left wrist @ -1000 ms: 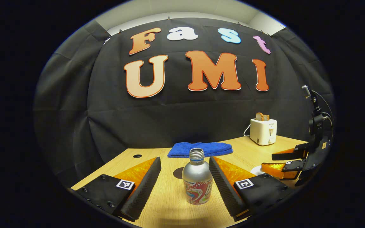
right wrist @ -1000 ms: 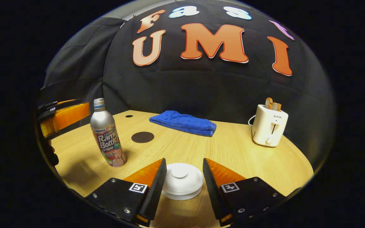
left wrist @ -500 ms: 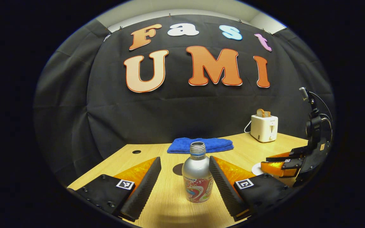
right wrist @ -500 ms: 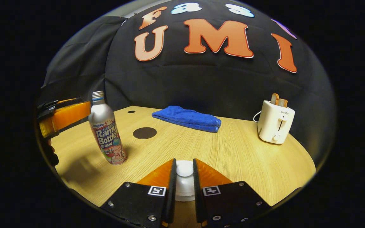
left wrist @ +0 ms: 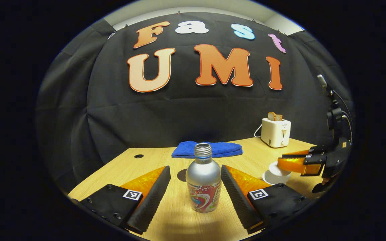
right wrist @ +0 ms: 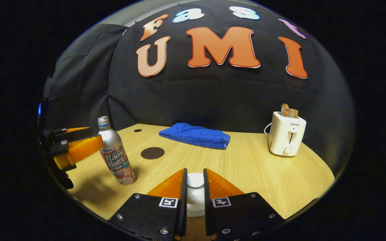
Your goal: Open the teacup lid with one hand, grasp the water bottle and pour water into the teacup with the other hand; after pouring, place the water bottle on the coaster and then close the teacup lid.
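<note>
Right tongs (right wrist: 195,201) pinch the white round teacup lid's knob (right wrist: 195,179); left tongs (left wrist: 195,194) gape around the silver aluminium water bottle (left wrist: 203,182). Likely next: lift lid, clamp bottle.

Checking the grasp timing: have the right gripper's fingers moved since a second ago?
Yes. The right gripper closed inward onto the teacup lid knob, previously spread wide.

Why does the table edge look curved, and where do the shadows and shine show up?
Left gripper view: fisheye bending bows the light wooden table; the silver metal bottle gleams, casting a shadow towards the camera. Right gripper view: same bowing; the bottle's shadow falls left; the white round lid between the tongs looks bright and washed out.
</note>
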`<action>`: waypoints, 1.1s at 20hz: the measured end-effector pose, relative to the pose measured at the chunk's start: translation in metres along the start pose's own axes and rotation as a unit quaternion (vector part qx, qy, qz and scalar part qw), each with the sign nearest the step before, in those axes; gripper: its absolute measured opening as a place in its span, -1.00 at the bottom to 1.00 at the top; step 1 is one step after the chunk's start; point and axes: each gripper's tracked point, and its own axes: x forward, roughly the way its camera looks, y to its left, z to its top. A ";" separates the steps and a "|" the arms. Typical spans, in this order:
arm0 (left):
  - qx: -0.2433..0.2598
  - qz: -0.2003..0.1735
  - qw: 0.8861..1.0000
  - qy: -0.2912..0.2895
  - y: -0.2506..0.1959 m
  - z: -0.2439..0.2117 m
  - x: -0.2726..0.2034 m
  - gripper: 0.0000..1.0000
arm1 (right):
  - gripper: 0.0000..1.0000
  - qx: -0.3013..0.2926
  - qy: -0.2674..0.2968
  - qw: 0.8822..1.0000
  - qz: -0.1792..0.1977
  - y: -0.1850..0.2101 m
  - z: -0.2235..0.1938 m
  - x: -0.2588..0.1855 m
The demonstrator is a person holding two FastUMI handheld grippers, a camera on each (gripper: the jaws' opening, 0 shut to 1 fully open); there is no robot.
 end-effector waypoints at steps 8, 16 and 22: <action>-0.006 -0.014 0.998 0.056 -0.013 -0.047 0.022 1.00 | -0.55 -0.012 -0.039 0.998 -0.053 -0.049 0.036 -0.029; -0.025 -0.021 0.995 0.096 -0.013 -0.080 0.036 0.95 | -0.55 -0.011 -0.041 0.994 -0.102 -0.094 0.042 -0.046; -0.018 -0.015 0.996 0.089 -0.010 -0.072 0.042 0.69 | -0.55 -0.018 -0.035 0.992 -0.123 -0.108 0.039 -0.058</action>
